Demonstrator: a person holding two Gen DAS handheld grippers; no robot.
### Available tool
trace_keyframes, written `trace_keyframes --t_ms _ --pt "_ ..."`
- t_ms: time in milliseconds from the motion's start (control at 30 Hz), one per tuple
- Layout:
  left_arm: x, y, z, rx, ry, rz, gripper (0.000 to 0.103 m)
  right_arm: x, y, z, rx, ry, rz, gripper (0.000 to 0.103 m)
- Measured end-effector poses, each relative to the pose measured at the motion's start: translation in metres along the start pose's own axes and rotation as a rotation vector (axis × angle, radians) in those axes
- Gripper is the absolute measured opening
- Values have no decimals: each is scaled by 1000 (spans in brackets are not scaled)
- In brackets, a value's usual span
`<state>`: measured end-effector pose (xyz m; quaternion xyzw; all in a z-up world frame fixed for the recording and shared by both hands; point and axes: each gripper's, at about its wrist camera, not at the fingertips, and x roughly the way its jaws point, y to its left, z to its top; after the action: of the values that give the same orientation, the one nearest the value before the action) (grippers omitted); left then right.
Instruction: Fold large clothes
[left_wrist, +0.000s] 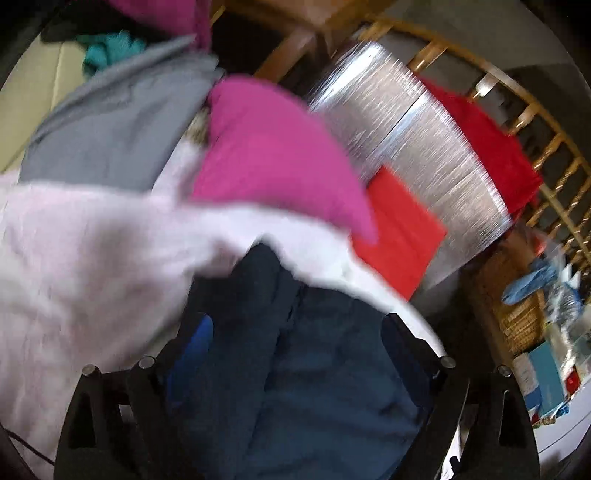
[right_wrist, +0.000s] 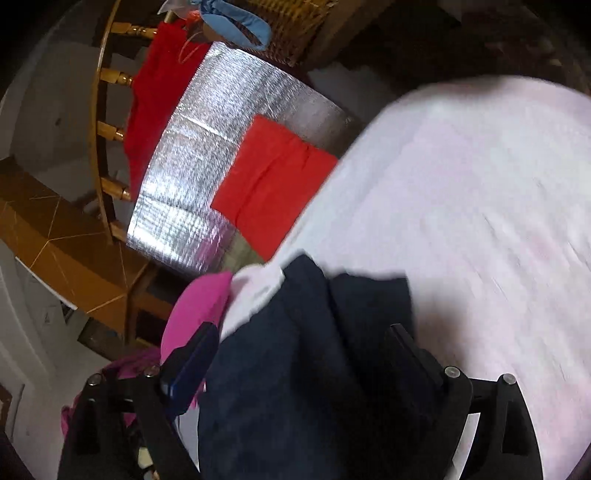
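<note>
Lying between the spread fingers of both grippers: a dark navy garment (left_wrist: 295, 369), bunched on a pale pink sheet (left_wrist: 85, 258). Left gripper (left_wrist: 295, 343) standing wide apart, pads not pressing the cloth. Right gripper (right_wrist: 299, 354) likewise standing apart, clamping nothing. Sitting just beyond: a magenta cloth (left_wrist: 273, 158) and a folded red cloth (right_wrist: 273, 184) on a silver mat (right_wrist: 207, 155). Risking, by judgement: the loose navy garment slumping into a heap and losing its fold, or fingers snagging the pink sheet or magenta cloth alongside it. Blurring both views, so edges hard telling.
</note>
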<state>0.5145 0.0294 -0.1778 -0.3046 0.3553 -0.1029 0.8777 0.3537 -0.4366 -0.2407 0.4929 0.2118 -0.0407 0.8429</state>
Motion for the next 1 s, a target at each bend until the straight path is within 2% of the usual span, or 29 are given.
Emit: trace_keyframes --t_ms 133,200,267,333,433,500,600,667,733,833,867,900,933,1000 --pt "-5 21 -39 -56 72 133 92 -16 -16 -37 32 51 26 93" --pt "-16 37 -57 -120 87 206 92 -23 -22 -54 70 87 51 93" --pt "-33 54 -77 -219 79 240 92 -30 -28 -71 109 105 81 93" --pt "-44 67 -96 -276 99 258 92 -29 -33 -84 154 133 102 93" --pt "-36 88 -111 -372 180 245 92 -15 -37 -95 195 161 96 93" --pt "-33 96 -105 -421 156 208 93 -7 -40 -98 214 165 104 93" --pt "-23 98 -92 -417 138 133 94 15 -40 -94 214 165 64 93" --pt "-10 100 -88 -433 164 88 94 26 -33 -86 190 145 52 93" --pt "-4 96 -84 -412 156 74 94 40 -30 -80 168 155 12 93" --pt "3 90 -80 -397 142 25 93 55 -26 -73 140 123 -60 86" --pt "3 90 -81 -395 140 14 89 59 -24 -72 123 118 -96 81" --pt "4 90 -81 -392 136 9 82 62 -23 -72 109 111 -123 69" --pt "6 89 -81 -383 138 8 64 63 -23 -73 96 107 -133 59" --pt "2 85 -82 -356 126 5 51 60 -23 -76 75 93 -141 52"
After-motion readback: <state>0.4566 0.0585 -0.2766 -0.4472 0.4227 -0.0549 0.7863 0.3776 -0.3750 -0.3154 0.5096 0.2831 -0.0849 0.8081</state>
